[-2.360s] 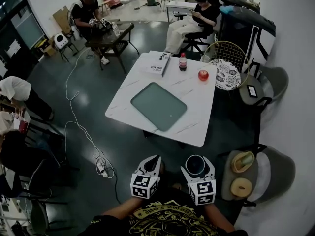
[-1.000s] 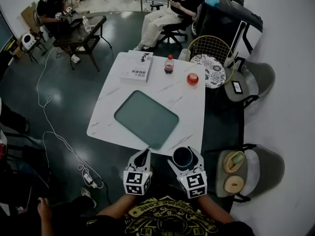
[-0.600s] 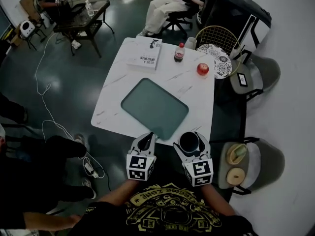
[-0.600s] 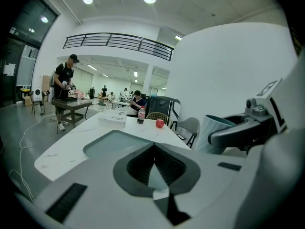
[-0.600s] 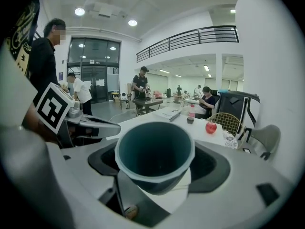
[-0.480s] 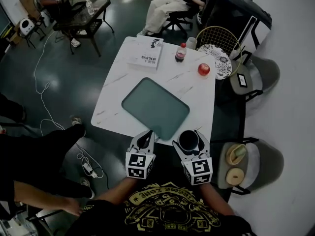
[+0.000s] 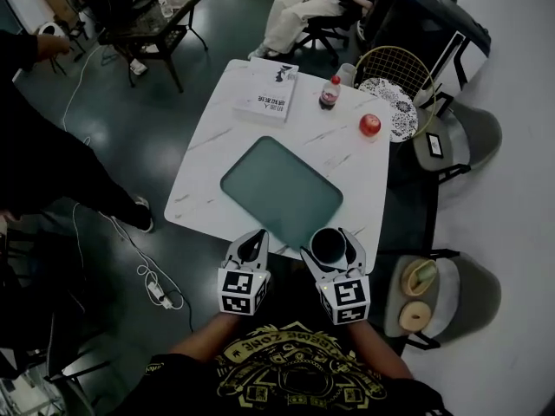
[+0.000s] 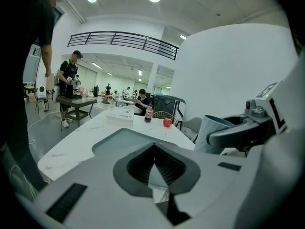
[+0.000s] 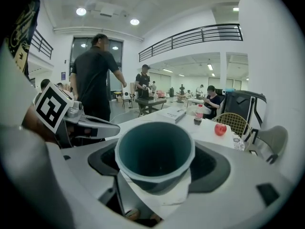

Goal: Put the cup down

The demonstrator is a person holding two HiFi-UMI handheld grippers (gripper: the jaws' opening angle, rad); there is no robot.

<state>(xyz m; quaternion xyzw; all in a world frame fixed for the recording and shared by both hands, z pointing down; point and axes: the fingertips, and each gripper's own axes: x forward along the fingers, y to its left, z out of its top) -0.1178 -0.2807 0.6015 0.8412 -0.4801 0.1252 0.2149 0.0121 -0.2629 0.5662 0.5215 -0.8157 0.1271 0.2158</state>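
Observation:
A dark teal cup sits upright between the jaws of my right gripper, which is shut on it at the near edge of the white marble table. The right gripper view looks into the empty cup, with the right gripper clamped around its wall. My left gripper hovers beside it to the left, shut with nothing in it; its tips meet in the left gripper view. That view also shows the cup at right. A green tray lies mid-table.
A book, a cola bottle and a red apple stand at the table's far side. Chairs crowd the right side. A person in black stands left of the table, and a cable runs across the floor.
Both grippers have come forward to the table's near edge, the cup still held in the right one. A person in black has walked in at the left.

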